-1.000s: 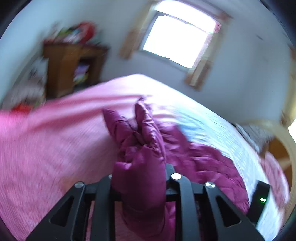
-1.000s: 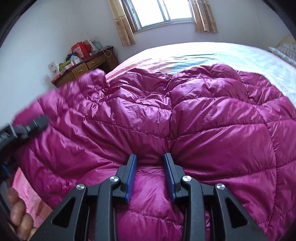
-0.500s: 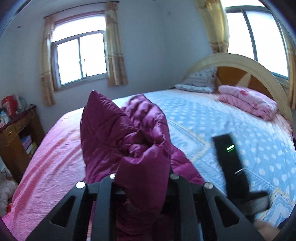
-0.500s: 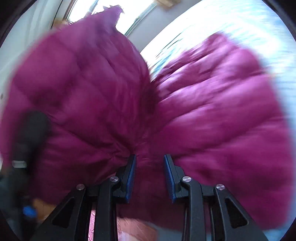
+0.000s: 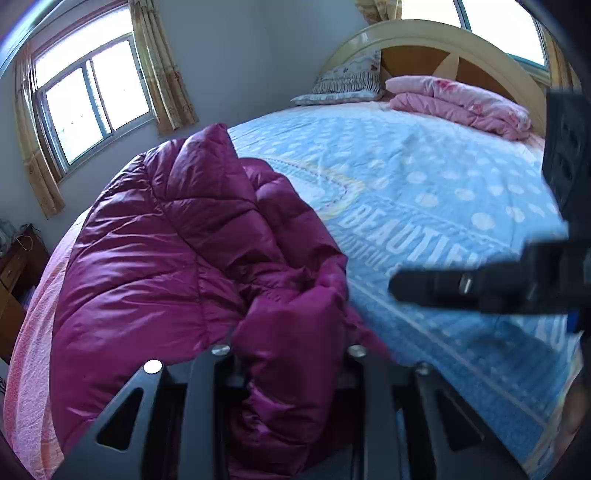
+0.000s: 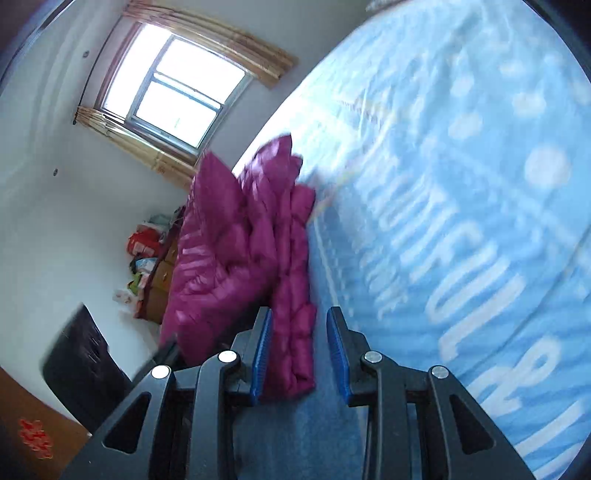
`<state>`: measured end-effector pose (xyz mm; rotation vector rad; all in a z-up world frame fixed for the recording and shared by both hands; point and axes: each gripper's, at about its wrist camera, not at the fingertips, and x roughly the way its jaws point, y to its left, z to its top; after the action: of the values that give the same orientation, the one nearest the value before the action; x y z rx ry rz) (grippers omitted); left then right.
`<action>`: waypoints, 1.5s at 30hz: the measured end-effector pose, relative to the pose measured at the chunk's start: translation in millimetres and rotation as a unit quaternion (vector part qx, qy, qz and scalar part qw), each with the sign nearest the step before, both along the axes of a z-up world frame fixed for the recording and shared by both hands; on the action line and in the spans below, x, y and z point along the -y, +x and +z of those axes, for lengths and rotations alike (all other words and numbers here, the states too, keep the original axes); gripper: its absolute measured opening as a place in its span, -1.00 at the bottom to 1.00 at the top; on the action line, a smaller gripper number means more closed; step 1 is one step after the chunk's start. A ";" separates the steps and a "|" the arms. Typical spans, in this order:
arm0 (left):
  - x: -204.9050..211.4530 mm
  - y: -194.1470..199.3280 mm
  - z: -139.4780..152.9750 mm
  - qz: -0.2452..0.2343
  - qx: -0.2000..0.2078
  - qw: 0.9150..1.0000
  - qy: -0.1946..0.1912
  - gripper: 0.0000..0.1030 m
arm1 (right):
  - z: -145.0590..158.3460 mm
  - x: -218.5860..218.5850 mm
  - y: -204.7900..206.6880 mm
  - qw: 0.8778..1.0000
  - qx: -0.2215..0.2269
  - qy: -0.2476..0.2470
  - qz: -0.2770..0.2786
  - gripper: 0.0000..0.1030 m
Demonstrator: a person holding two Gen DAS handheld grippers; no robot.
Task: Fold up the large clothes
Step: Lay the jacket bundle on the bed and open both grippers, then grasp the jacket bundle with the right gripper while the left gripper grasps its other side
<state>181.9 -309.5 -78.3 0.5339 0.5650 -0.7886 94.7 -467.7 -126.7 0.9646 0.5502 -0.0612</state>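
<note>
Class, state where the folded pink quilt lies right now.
In the left wrist view, the pink quilt lies upper right on the bed's head end, against the headboard, right of the pillow.

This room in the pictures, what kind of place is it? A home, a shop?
Most likely a bedroom in a home. A large bed with a blue dotted cover fills the view, with a curved headboard, a pillow and a folded pink quilt at its head, and curtained windows behind.

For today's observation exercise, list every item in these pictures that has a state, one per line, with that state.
Magenta quilted down jacket: bunched up on the bed, not yet folded flat.
Left gripper: jaws opening, jacket fabric between them.
Right gripper: jaws apart, a jacket edge between them.
Pink quilt: folded by the headboard.
</note>
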 end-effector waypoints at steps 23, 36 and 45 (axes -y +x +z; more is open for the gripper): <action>-168.9 -13.1 67.2 0.047 -0.088 0.980 -0.169 0.89 | 110.4 -19.5 95.2 0.990 0.065 -0.107 0.071 0.42; -191.4 107.5 90.4 0.202 -0.108 0.946 -0.231 0.90 | 105.6 -40.5 130.4 0.972 0.041 -0.211 0.097 -0.71; -79.2 105.2 47.8 0.166 -0.095 0.976 -0.106 0.88 | 16.8 9.7 99.6 0.996 -0.013 -0.083 0.019 -0.70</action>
<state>287.0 -230.4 -30.5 0.1599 0.7152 -0.5748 194.3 -477.4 -109.9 0.7916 0.5787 -0.0835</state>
